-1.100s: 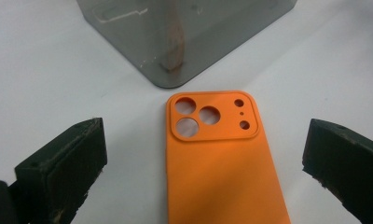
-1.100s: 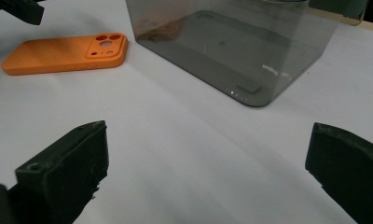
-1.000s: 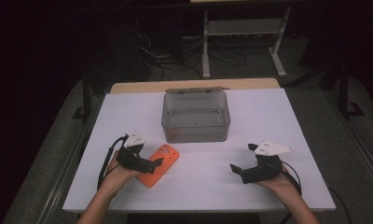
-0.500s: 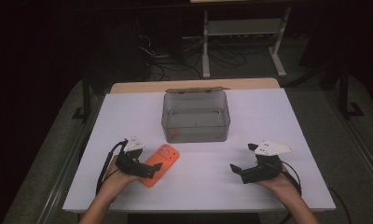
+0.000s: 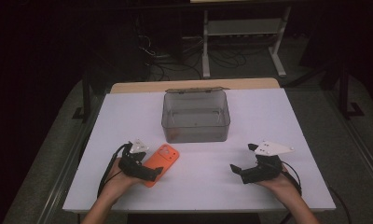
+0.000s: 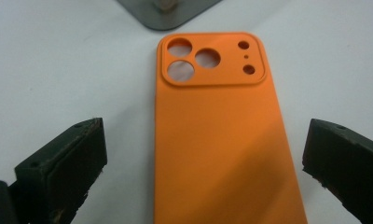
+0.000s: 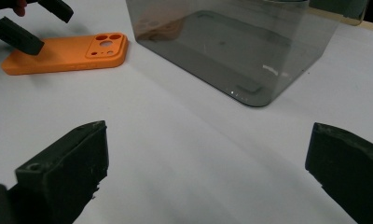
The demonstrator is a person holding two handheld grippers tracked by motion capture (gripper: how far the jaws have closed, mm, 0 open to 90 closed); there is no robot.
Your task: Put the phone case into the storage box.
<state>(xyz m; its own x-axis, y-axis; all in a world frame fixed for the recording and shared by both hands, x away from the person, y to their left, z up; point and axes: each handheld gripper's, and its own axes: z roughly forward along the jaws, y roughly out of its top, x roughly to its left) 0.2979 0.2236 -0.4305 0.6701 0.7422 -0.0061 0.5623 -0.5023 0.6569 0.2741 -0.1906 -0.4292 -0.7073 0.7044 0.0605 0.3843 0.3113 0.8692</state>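
Presently: table, white matte top, rectangular. Box, smoky translucent plastic, rounded corners, open-topped, standing at centre toward the far edge. Left gripper, held low in the left hand near the front edge, jaws spread wide and straddling the near end of the phone case without gripping it. Right gripper, cradled in the right hand, jaws wide apart, holding nothing, well apart from the case. Phone case, orange, smooth, matte, flat on the table just before the box, back upward, camera cut-outs toward the box.
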